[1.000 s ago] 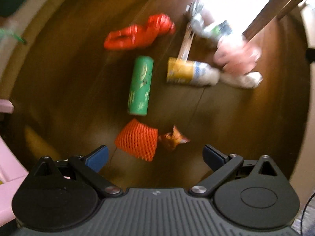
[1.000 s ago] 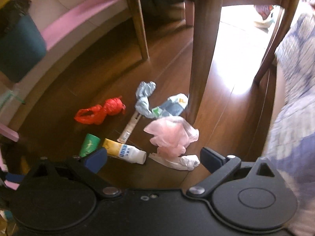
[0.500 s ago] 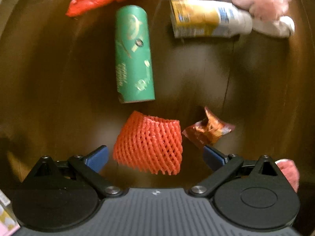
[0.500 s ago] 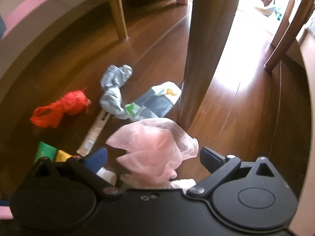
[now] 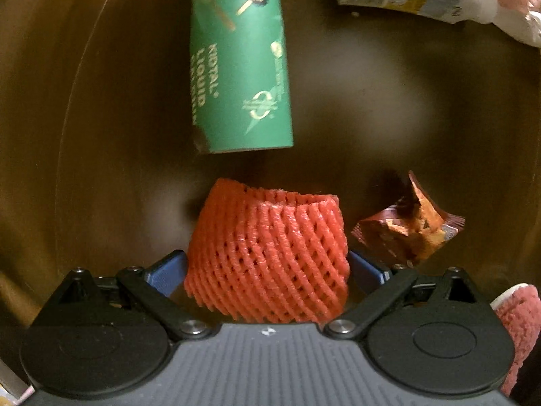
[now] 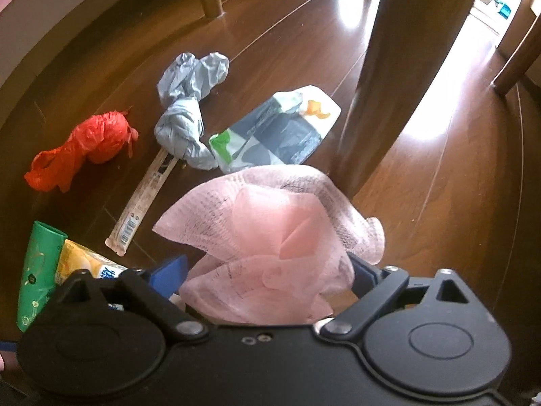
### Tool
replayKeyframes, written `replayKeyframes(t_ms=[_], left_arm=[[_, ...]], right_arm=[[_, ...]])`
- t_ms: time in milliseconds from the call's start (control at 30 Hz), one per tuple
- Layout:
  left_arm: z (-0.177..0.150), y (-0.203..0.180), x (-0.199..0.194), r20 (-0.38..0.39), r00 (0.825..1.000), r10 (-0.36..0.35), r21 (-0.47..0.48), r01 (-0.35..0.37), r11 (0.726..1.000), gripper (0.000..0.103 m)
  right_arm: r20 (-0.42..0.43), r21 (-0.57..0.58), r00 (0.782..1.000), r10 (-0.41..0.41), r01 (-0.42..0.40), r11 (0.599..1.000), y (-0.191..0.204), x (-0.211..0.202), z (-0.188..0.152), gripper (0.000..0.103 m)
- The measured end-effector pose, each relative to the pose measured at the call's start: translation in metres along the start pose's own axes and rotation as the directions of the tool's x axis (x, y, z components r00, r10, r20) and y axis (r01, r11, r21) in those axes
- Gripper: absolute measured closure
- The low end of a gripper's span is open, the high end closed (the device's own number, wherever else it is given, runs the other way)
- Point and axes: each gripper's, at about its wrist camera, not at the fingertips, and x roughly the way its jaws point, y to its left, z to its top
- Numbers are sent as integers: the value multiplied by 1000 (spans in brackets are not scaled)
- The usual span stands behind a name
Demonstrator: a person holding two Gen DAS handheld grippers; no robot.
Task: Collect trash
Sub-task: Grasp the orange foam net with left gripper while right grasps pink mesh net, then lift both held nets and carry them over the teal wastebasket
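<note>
One green tube (image 5: 240, 57) reads "KIDTAL LIQUID" in gold lettering

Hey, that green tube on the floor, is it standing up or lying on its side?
Lying on its side. The green tube stretches lengthwise along the wooden floor, its printed lettering running along its length, one cut end facing the orange foam net.

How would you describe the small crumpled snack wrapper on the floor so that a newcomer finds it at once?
Start from the dark wooden floor and find the orange foam fruit net between the fingers of the left gripper. Just to its right lies the snack wrapper, apart from the net. It alone is shiny, brown-orange and crumpled.
</note>
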Motion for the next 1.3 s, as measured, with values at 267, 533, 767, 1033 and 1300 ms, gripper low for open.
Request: replayKeyframes(t_ms=[267,533,767,1033,1300], left_arm=[[4,3,-3,2,999,39,-41,-38,998,49],[5,1,-20,14,992,123,-52,-123,991,81],[4,-9,-67,28,992,125,-82,-122,989,81],[-1,-41,-162,70,995,75,-136,-65,989,81],[1,-90,-295,161,987,-12,-160,38,986,80]], right_arm=[[-8,64,1000,-18,19,998,-8,4,-2,49],[18,101,999,-36,34,994,0,-16,-3,85],[41,214,999,7,-15,977,-2,-84,-10,86],[113,237,993,28,-54,970,-6,-214,0,86],[185,224,982,32,-74,972,-6,-357,19,86]])
